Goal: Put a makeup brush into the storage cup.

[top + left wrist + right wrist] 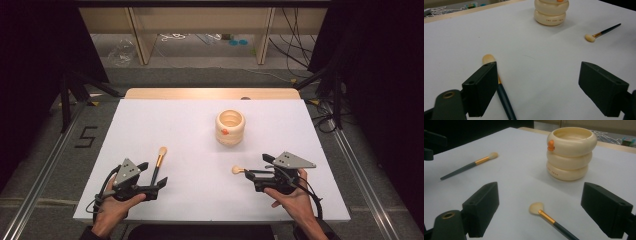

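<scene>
A cream ringed pot (230, 128) with a small orange knob stands open-topped on the white table (165, 120), right of centre. Two dark-handled makeup brushes with gold ferrules and pale bristles lie on the table. The left brush (159, 162) lies just inside one jaw of my left gripper (152, 175), which is open; its handle (505, 100) runs close beside the left jaw. The right brush (237, 170) points its bristles left, and its handle (554, 221) lies between the wide-apart jaws of my open right gripper (257, 167). Neither brush is pressed. The pot (571, 152) stands beyond the right gripper.
A wooden strip (210, 93) edges the table's far side. Dark frame legs and cables stand at both sides. A "5" marking (86, 136) is on the floor at the left. Both hands rest near the table's front edge.
</scene>
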`<state>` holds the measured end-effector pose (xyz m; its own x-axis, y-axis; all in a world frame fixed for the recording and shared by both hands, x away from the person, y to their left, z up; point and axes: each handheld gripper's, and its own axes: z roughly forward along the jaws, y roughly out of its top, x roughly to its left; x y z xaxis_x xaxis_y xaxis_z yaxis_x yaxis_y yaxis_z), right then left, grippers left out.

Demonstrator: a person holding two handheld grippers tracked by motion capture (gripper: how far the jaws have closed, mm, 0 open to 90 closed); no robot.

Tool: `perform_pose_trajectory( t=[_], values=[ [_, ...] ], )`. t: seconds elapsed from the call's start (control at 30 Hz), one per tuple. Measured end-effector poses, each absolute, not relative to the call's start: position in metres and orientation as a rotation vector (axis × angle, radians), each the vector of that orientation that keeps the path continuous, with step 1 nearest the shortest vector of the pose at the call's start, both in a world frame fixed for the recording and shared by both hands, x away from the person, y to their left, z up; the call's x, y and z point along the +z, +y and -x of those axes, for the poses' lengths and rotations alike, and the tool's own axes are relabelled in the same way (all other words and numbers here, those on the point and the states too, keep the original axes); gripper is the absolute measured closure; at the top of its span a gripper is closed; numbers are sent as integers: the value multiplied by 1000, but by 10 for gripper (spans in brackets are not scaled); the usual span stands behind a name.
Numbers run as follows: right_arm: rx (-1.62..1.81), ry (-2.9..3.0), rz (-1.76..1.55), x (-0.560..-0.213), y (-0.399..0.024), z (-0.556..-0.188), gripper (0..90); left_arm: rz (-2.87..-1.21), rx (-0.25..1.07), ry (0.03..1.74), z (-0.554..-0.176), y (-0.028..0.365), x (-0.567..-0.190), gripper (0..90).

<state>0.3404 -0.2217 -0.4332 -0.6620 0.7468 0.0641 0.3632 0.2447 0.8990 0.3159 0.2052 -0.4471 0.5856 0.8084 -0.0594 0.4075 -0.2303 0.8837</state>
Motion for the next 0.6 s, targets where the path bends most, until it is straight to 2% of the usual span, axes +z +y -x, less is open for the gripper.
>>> perform_pose_trajectory(
  t=[0.6],
  values=[
    [1408, 2145, -1004, -433, -221, -340, 160, -1888, 512, 1018, -322, 215, -446, 157]
  ],
)
